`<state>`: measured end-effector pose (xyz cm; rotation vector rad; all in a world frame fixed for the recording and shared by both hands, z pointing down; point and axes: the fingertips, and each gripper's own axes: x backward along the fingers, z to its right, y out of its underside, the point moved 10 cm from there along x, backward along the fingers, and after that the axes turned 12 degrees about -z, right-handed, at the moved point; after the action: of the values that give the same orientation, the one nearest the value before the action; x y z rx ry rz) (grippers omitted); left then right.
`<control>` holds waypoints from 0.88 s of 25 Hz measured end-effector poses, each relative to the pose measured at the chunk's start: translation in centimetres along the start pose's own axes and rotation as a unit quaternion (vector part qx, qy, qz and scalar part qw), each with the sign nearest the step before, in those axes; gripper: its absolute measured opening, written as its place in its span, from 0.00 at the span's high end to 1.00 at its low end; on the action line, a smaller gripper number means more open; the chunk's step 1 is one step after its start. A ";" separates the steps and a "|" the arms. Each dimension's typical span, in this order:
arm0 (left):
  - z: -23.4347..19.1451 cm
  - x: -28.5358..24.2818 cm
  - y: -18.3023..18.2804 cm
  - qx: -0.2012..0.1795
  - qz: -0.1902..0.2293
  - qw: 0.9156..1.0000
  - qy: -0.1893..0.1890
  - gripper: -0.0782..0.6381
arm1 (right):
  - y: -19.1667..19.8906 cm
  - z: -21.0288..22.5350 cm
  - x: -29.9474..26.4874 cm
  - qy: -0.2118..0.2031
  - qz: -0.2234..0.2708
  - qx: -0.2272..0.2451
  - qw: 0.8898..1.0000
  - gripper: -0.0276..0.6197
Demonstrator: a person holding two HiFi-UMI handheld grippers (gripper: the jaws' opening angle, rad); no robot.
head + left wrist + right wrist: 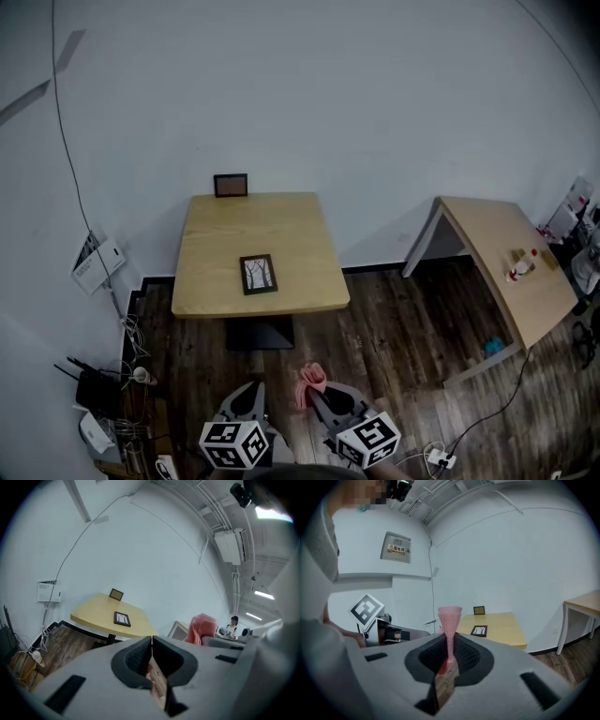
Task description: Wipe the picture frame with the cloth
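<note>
The left claw [152, 638] is clenched with nothing between its jaws. The right claw [449, 641] grasps a pink mesh cloth [450, 616], which bunches up above its tips. Both hover over the dark wooden floor [394, 328], on the near side of a light wooden desk [291, 234]. A small black picture frame [259, 274] lies flat towards the desk's near edge. A second dark frame [231, 185] stands at its far edge by the wall.

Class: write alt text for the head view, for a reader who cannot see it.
The right gripper grips a pink cloth beside the shut, empty left gripper, both short of a wooden table. A picture frame lies flat on it; another frame stands at its far edge.
</note>
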<state>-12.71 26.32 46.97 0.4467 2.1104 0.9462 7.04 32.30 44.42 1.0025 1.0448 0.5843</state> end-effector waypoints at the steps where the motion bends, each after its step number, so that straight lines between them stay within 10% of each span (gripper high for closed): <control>1: -0.5 -0.6 -0.8 -0.001 -0.002 1.000 0.000 0.88 | -0.7 0.4 -0.8 0.000 0.001 0.001 1.000 0.93; 22: -12.1 -11.0 -14.1 -0.008 -0.044 0.999 -0.003 0.88 | -11.7 6.6 -18.9 -0.004 0.009 -0.002 1.000 0.93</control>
<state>-14.92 4.83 47.21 0.3442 2.0980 0.9094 4.56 9.32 43.10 1.0117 1.0283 0.5957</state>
